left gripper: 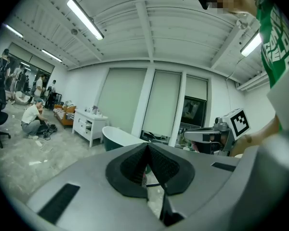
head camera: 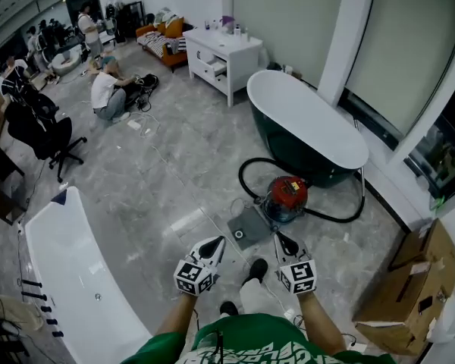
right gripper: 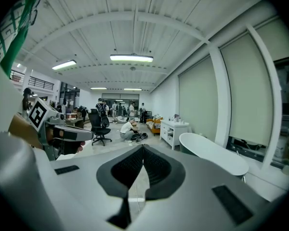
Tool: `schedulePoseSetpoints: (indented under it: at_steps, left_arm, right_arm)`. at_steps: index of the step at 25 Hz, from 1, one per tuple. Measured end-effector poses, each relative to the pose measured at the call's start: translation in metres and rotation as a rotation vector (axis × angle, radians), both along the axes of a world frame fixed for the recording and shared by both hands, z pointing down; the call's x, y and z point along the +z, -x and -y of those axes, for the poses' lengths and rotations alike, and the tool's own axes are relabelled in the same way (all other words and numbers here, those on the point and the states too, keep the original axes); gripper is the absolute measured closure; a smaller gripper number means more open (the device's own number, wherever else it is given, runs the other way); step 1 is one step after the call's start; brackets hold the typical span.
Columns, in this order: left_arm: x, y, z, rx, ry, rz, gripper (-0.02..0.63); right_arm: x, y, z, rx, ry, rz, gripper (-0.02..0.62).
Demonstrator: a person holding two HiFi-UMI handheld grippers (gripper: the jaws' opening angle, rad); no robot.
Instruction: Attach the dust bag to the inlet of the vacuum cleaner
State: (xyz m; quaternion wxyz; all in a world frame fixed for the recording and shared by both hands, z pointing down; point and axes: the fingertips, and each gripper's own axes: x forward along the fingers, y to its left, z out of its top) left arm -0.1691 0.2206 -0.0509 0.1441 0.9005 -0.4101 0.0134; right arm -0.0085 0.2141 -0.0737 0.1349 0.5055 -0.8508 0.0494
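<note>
A red canister vacuum cleaner stands on the grey floor beside the dark bathtub, its black hose looping round it. A flat grey dust bag with a round hole lies on the floor against the vacuum's near side. My left gripper and right gripper are held side by side at waist height, short of the bag, both pointing toward it. In the left gripper view the jaws meet at the tips with nothing between them. The right gripper view shows its jaws closed and empty too.
A dark green bathtub stands behind the vacuum, a white tub at my left. A cardboard box sits at the right wall. Further off are a white cabinet, an office chair and several people.
</note>
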Motion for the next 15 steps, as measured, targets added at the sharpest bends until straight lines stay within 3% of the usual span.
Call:
schedulePoseSetpoints:
  at_steps: [7,15]
  left_arm:
    - [-0.003,0.0,0.089,-0.021,-0.028,0.081,0.603]
    - [-0.011,-0.042,0.186,0.022,-0.033,0.143,0.602]
  right_arm:
    - [0.003,-0.009,0.09,-0.025,-0.039,0.016,0.588]
    - [0.007,-0.056,0.183,-0.005,-0.024,0.05,0.586]
